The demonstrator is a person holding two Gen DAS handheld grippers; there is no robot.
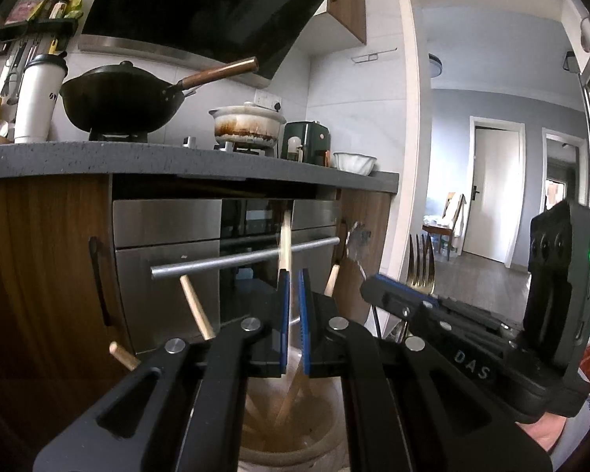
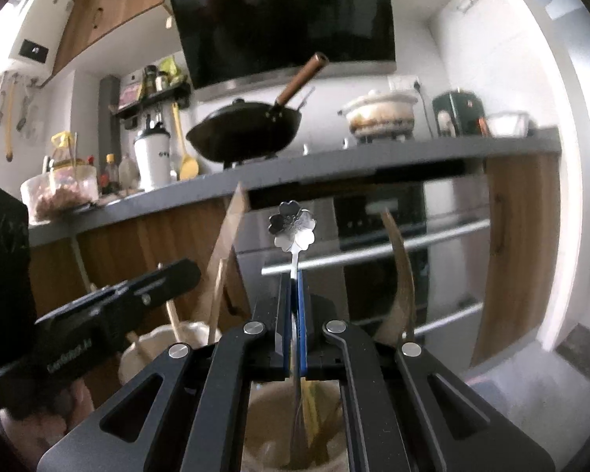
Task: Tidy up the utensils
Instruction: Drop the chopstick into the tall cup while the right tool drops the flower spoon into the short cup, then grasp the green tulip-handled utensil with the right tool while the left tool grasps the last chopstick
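The left gripper (image 1: 292, 303) is closed on a wooden chopstick (image 1: 284, 244). The stick stands almost straight up, and its low end reaches down into a brown cup (image 1: 295, 432) right under the jaws. That cup already has other wooden sticks (image 1: 194, 306) in it, leaning out to the left.

The right gripper (image 2: 294, 306) is closed on a thin metal spoon (image 2: 293, 228) with a flower-shaped top. The flower end points up. The long part goes down between the jaws into a second cup (image 2: 263, 405) below. There are already other things in this cup too, among them a wooden spoon (image 2: 403, 275) standing at the right. In the left view a fork (image 1: 421, 263) shows behind the right gripper, but I cannot tell which cup it stands in.

Both cups sit low, in front of the oven (image 1: 224, 236) and under the edge of the counter (image 1: 177, 157).

It looks like the job is well on its way. Many things are in the cups. These two are over their cups and partly in, but not let go yet. Both grippers need to go lower and then open. I cannot see if more things wait to be sorted.
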